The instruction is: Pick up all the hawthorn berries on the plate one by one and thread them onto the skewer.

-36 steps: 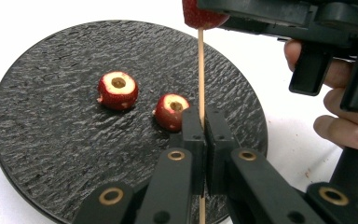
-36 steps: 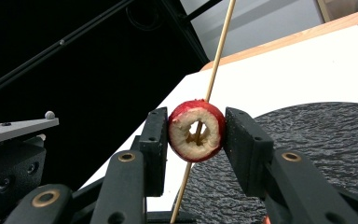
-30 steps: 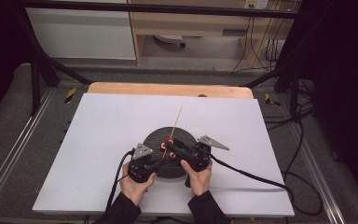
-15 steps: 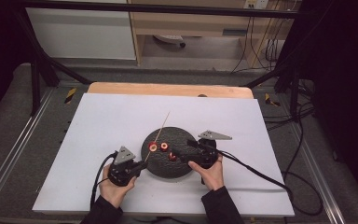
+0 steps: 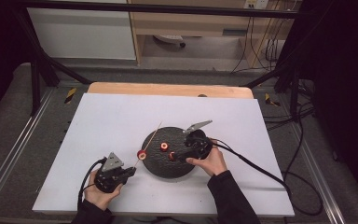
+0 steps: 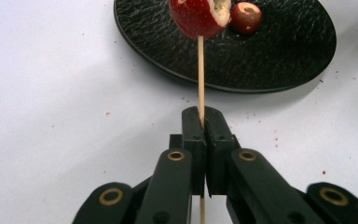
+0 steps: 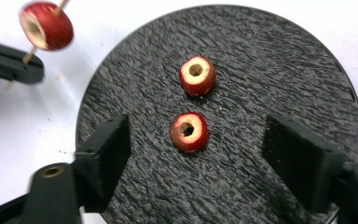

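Left gripper point(image 6: 200, 122) clamped on wooden skewer point(image 6: 200, 74) bearing one cored red fruit point(image 6: 196, 16) beside black plate point(image 6: 279, 56), right gripper point(image 7: 196, 154) jaws apart after just closing a little, nothing between them, hovering above two cored fruits point(image 7: 189, 132) on plate, white table point(image 5: 102, 116).

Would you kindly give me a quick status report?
Left gripper shut on skewer, one fruit threaded. Right gripper open over plate, two fruits. Nothing blocking.
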